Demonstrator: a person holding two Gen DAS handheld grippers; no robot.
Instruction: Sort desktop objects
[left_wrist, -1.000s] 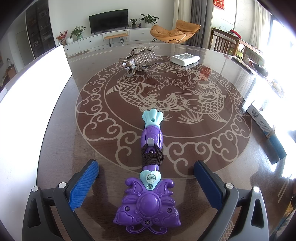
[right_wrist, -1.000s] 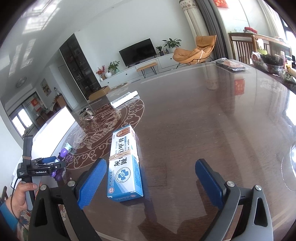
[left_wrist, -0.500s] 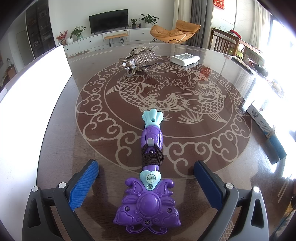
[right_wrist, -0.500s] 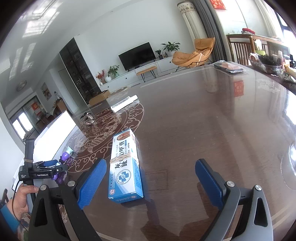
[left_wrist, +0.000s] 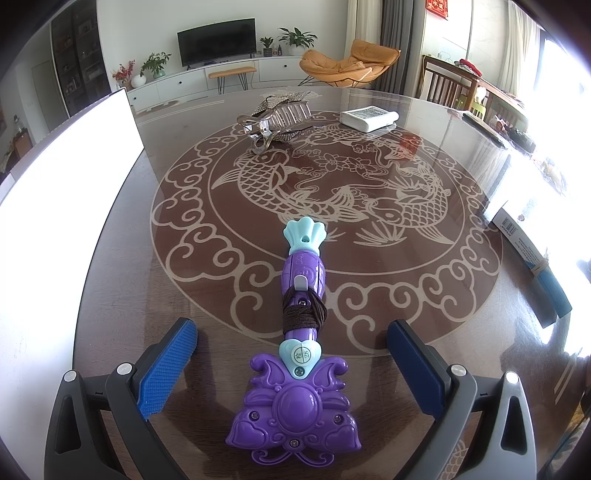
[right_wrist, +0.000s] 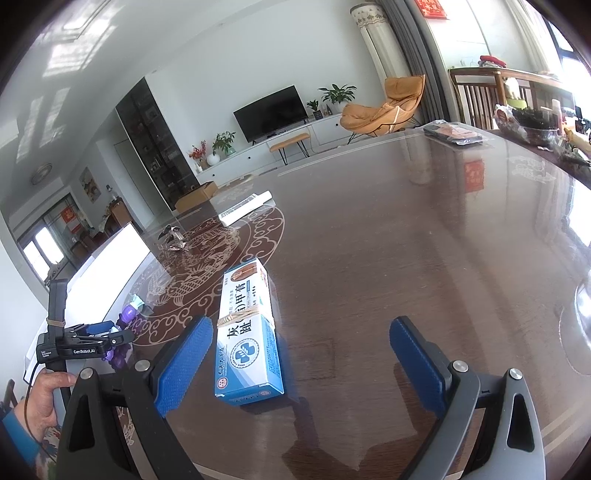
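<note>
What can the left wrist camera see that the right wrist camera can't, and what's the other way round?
Only the left wrist view shows the purple toy wand in full, with dark cord wound round its handle, lying between the open left claw. Only the right wrist view shows the person's hand holding the left tool, the open right claw, and the dark packet at the table's far edge. Both show the blue and white box, cut off by glare in the left view, the silver hair clip, the white device and the carp-patterned table.
</note>
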